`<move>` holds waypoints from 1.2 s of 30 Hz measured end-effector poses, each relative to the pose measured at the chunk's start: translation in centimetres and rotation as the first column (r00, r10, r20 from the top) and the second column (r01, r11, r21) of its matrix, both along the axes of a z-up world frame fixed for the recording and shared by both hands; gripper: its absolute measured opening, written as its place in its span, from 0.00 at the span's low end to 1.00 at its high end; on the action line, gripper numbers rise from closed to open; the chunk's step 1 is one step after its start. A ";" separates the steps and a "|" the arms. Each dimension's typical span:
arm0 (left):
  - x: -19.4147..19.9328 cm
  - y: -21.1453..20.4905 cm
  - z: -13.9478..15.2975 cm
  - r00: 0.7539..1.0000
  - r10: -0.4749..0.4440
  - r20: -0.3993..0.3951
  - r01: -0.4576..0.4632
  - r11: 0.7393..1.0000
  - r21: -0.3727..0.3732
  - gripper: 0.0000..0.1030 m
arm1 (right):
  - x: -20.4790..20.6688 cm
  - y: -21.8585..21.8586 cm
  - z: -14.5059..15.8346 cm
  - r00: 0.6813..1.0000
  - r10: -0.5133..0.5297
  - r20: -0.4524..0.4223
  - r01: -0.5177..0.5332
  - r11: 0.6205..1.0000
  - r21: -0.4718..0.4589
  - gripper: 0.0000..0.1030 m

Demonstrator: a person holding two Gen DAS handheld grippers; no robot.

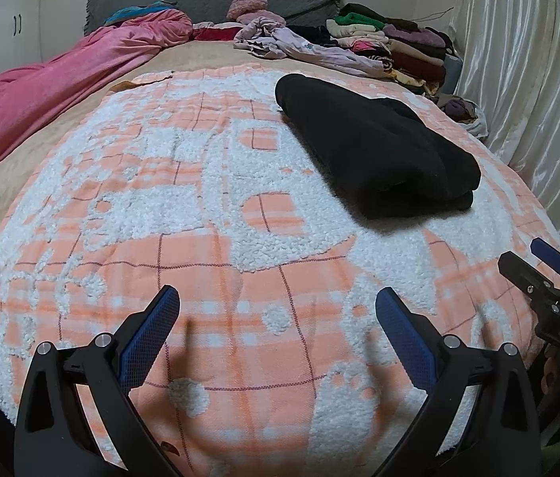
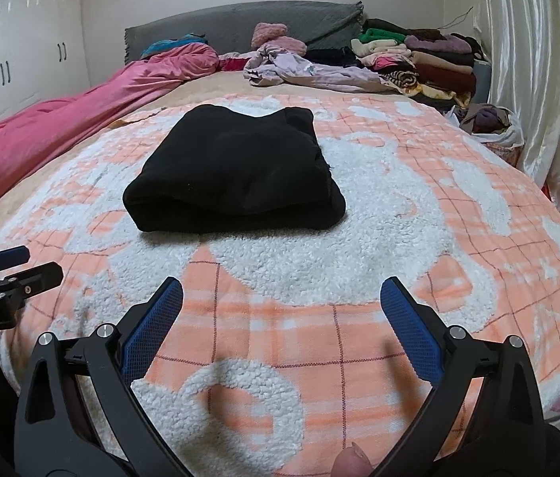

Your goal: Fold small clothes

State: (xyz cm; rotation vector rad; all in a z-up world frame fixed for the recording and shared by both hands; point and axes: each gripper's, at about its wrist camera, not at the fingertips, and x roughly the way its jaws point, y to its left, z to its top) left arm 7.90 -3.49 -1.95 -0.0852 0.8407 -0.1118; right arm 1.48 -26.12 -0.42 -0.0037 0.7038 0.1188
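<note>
With the black garment [image 2: 236, 171] lying folded at frame centre, both the left gripper [image 1: 278, 320] and right gripper [image 2: 281, 306] are hovering spread and empty, likely needing the next piece from the upper-right pile [image 2: 311, 69].

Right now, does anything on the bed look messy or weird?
The black garment lies neatly folded on the blanket. Behind it, a lilac garment sprawls crumpled and unfolded beside the stacked clothes. Both claws, left and right, are open and empty.

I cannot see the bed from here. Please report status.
Left gripper open, empty. Right gripper open, empty. Black garment folded on the blanket, untouched. Nothing between grippers and garment.
</note>
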 end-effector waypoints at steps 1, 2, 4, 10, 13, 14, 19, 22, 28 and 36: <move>0.0 0.0 0.0 1.000 -0.001 0.001 0.001 1.000 -0.001 0.96 | 0.0 0.0 0.0 1.000 -0.001 -0.002 0.001 1.000 -0.001 0.91; 0.0 0.0 0.0 1.000 -0.001 0.001 0.001 1.000 -0.001 0.96 | 0.1 0.0 -0.1 1.000 -0.002 -0.003 0.002 1.000 -0.002 0.91; 0.0 0.0 0.0 1.000 0.001 0.000 -0.001 1.000 0.001 0.96 | 0.1 0.0 -0.1 1.000 -0.003 -0.002 0.003 1.000 -0.003 0.91; 0.0 0.0 0.1 1.000 0.003 0.005 -0.003 1.000 0.010 0.96 | 0.1 0.0 -0.1 1.000 -0.004 -0.002 0.004 1.000 -0.005 0.91; -0.1 0.1 0.3 1.000 0.005 0.005 -0.005 1.000 0.001 0.96 | 0.1 0.0 -0.1 1.000 -0.006 -0.003 0.006 1.000 -0.007 0.91; -0.1 0.2 0.3 1.000 0.008 0.005 -0.008 1.000 -0.002 0.96 | 0.1 0.0 -0.1 1.000 -0.006 -0.003 0.006 1.000 -0.008 0.91; -0.2 0.2 0.3 1.000 0.013 0.007 -0.013 1.000 0.002 0.96 | 0.1 -0.1 -0.2 1.000 -0.010 -0.006 0.010 1.000 -0.012 0.91; -0.2 0.2 0.4 1.000 0.012 0.007 -0.012 1.000 0.003 0.96 | 0.1 -0.1 -0.2 1.000 -0.011 -0.004 0.011 1.000 -0.012 0.91; -0.2 0.2 0.4 1.000 0.012 0.007 -0.012 1.000 0.002 0.96 | 0.1 -0.2 -0.2 1.000 -0.014 -0.003 0.014 1.000 -0.015 0.91; -0.2 0.4 0.5 1.000 0.023 0.005 -0.023 1.000 -0.009 0.96 | 0.1 -0.1 -0.2 1.000 -0.013 -0.007 0.013 1.000 -0.018 0.91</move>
